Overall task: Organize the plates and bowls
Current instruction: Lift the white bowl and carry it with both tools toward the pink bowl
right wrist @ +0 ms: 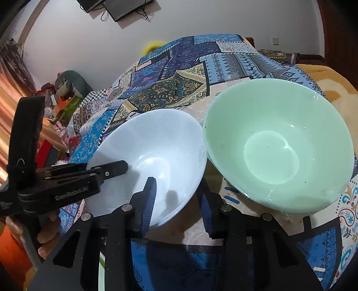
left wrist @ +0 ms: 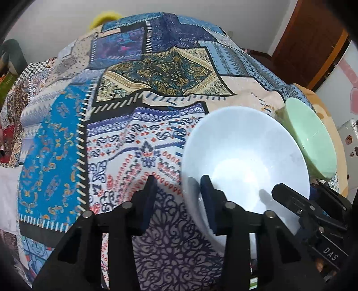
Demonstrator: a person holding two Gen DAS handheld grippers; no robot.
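Note:
A white bowl (left wrist: 246, 156) stands on the patchwork tablecloth (left wrist: 134, 134), with a pale green bowl (left wrist: 313, 138) touching its far right side. My left gripper (left wrist: 177, 179) straddles the white bowl's left rim, one finger inside and one outside, and cloth shows between the outer pad and the bowl. In the right wrist view my right gripper (right wrist: 177, 181) has the white bowl's (right wrist: 152, 138) near rim between its pads; the rim lies against both. The green bowl (right wrist: 279, 145) sits just right of it. A left gripper finger (right wrist: 116, 167) reaches over the opposite rim.
Patterned cloth (right wrist: 179, 67) covers the table far beyond the bowls. An orange blanket (right wrist: 331, 78) lies behind the green bowl. A hand (right wrist: 47, 235) holds the left gripper. Clutter and boxes (right wrist: 64, 103) stand off the table's left; a yellow object (left wrist: 105, 18) peeks over the far edge.

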